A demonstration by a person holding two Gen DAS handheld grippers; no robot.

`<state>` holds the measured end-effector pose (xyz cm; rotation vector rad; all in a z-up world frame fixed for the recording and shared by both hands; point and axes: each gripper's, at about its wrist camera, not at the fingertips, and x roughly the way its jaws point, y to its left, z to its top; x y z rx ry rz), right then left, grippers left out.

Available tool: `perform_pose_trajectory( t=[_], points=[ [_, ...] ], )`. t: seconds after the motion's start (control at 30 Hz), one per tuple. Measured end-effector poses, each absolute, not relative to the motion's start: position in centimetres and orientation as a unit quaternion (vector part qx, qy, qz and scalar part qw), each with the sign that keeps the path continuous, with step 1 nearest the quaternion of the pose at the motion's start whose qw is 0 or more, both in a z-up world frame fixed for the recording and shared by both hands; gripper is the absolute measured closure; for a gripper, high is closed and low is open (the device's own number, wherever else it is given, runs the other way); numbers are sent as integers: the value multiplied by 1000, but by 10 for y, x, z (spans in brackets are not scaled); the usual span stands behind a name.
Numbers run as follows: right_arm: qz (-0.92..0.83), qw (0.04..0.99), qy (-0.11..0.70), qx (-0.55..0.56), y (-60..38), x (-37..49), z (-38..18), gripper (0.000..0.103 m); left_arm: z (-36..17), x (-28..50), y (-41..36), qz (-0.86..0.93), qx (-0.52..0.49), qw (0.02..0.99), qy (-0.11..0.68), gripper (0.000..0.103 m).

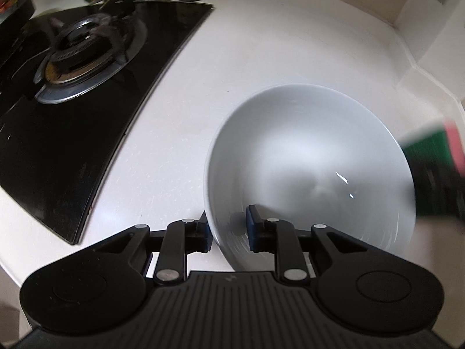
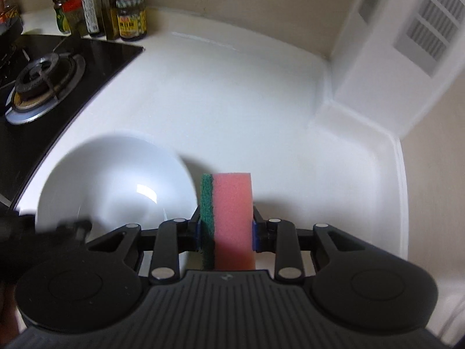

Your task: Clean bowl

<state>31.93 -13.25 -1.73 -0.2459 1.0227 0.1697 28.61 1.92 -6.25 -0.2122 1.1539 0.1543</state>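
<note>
A white bowl (image 1: 308, 163) sits on the white counter; it also shows in the right wrist view (image 2: 116, 186). My left gripper (image 1: 226, 229) is shut on the bowl's near rim, one finger inside and one outside. My right gripper (image 2: 226, 232) is shut on a pink sponge (image 2: 234, 221) with a green scouring side on its left. The sponge stands upright just right of the bowl, outside its rim. In the left wrist view the sponge (image 1: 430, 151) is a blur at the bowl's right edge.
A black gas hob (image 1: 72, 101) with a burner (image 2: 40, 78) lies left of the bowl. Several bottles and jars (image 2: 101, 14) stand at the back by the wall. A white boxed corner with a vent (image 2: 418, 26) rises at the right. White counter (image 2: 232, 96) stretches behind the bowl.
</note>
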Motion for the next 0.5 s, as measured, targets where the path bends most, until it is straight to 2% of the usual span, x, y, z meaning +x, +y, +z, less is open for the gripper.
perform_pose_trajectory(
  t=[0.13,0.27,0.5],
  points=[
    [79,862,497,-59,-142,285,-15,77,-64,286,17,93,-111,830,539,77],
    [61,882,468,9,-156,284,-9,77,-64,284,17,86,-118,828,542,79],
    [59,876,478,-9,-143,307,-19,76,-64,279,15,70,-110,826,548,78]
  ],
)
